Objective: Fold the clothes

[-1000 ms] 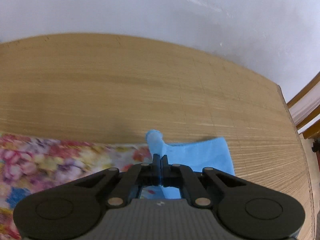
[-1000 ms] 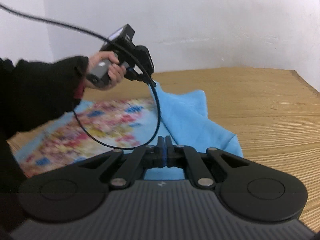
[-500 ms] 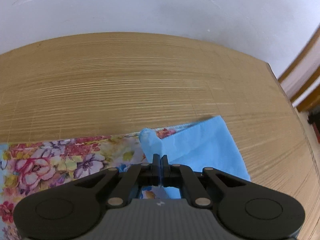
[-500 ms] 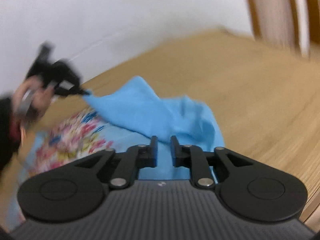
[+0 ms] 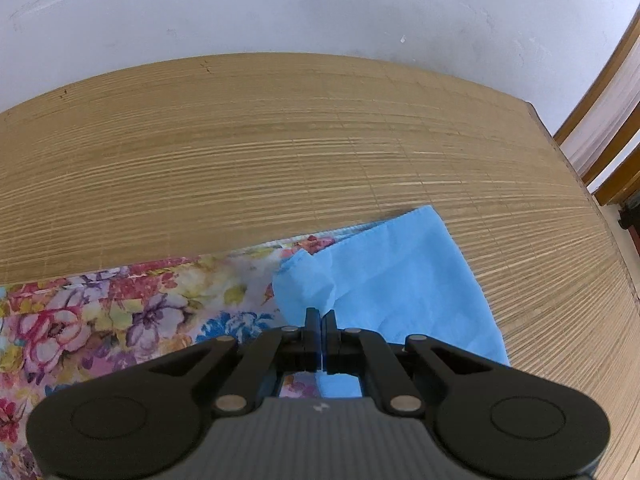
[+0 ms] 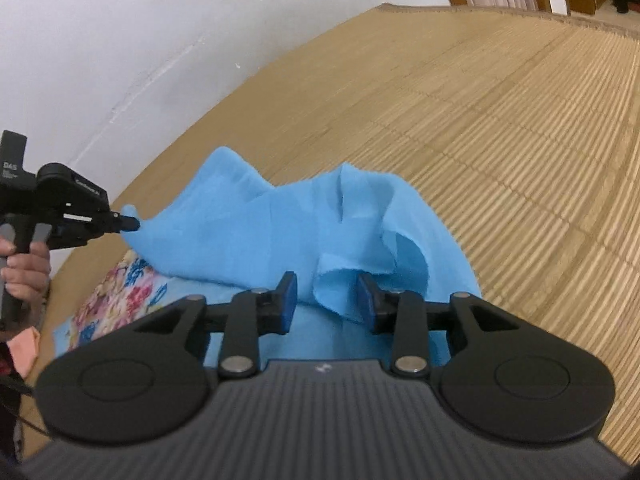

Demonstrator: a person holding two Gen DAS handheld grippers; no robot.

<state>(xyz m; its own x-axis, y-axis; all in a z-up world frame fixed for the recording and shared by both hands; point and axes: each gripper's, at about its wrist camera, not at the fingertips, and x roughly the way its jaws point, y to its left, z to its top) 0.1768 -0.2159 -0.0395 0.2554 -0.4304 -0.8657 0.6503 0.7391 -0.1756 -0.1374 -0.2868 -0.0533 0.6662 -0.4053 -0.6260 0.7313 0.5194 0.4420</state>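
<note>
Blue floral-lined cloth (image 6: 280, 232) half-folded on woven bamboo mat (image 5: 280, 152).
Left gripper (image 5: 321, 316) fingers clamp a cloth corner; right gripper (image 6: 327, 300) fingers are opening, a loose fold between them.

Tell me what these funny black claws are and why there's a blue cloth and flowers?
Those claws are grabbing tools. A person holds one in each hand, and each tool has a small camera looking out along its two fingers, so every picture shows a claw at the bottom.

One picture comes from the left gripper. Its jaws are shut, pinching a corner of the bright blue cloth with a flowery printed side. The other comes from the right gripper. Its jaws are opening, with a loose fold of the cloth between them, not squeezed. There you can also see the person's hand holding the left tool.

The cloth lies partly on a tan woven bamboo mat beside a white wall. They are folding it.
</note>
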